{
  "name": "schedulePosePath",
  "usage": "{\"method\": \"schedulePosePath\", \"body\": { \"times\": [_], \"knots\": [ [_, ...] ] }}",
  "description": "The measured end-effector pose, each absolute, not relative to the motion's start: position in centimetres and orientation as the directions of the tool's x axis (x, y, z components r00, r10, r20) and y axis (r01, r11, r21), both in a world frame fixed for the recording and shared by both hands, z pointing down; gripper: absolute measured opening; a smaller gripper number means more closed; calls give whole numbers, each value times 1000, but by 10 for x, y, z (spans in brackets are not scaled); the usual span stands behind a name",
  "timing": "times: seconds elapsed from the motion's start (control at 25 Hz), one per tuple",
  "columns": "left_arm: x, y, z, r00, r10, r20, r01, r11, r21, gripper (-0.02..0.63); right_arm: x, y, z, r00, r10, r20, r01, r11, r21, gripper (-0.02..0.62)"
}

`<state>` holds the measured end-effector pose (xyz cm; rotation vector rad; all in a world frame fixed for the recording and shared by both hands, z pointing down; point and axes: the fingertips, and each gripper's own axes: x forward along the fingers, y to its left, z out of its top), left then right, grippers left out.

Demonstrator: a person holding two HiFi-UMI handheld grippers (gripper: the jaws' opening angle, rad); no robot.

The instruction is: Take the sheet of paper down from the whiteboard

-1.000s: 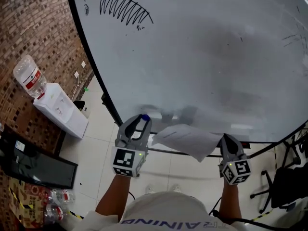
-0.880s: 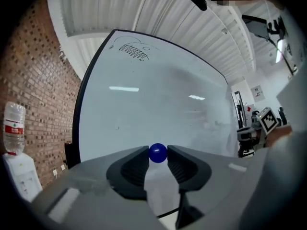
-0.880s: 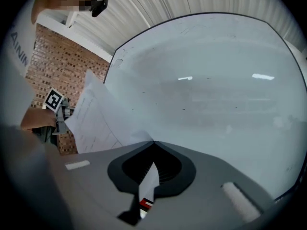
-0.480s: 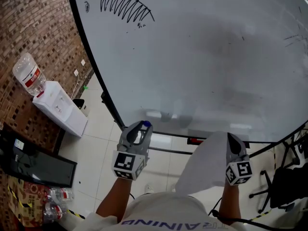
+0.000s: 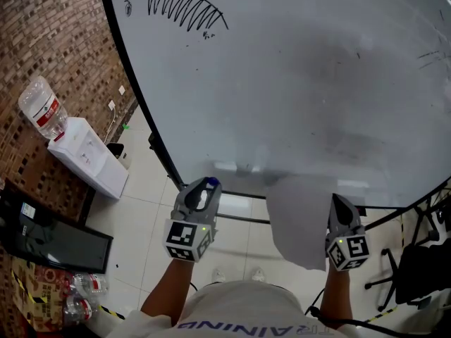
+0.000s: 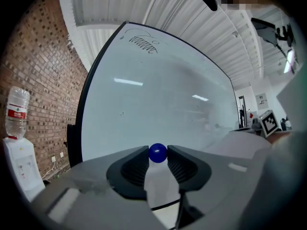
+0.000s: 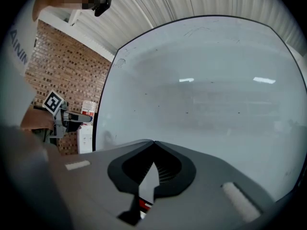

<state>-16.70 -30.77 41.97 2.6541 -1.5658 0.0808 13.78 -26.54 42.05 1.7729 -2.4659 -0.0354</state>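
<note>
sheet off the board, hanging from the right gripper

- right gripper (image 5: 337, 201): jaws closed tip to tip in its own view. the paper is too thin to make out between them there. the head view shows the sheet's top corner meeting the jaw tips.
- sheet of paper (image 5: 296, 220): hangs limp beside the right gripper, below the whiteboard's (image 5: 296, 83) lower frame. its top edge overlaps that frame in the picture; touching or not, cannot tell. the sheet hides part of the frame behind it.
- left gripper (image 5: 204, 186): jaws partly apart, pads pressed on a small blue ball (image 6: 158, 153) at the tips.
- the board's right side is cut off by the picture edge, and so is the top of the black scribble (image 5: 184, 9).
- water dispenser (image 5: 88, 157) stands by the brick wall, well apart from the grippers.
</note>
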Motion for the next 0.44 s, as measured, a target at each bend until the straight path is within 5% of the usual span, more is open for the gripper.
{"method": "schedulePosePath", "body": {
  "times": [0.44],
  "knots": [
    [-162, -310, 424, 497, -863, 90, -867, -498, 15, 130, 136, -267, 420, -320, -945, 73, -942, 325, 78, 7]
  ]
}}
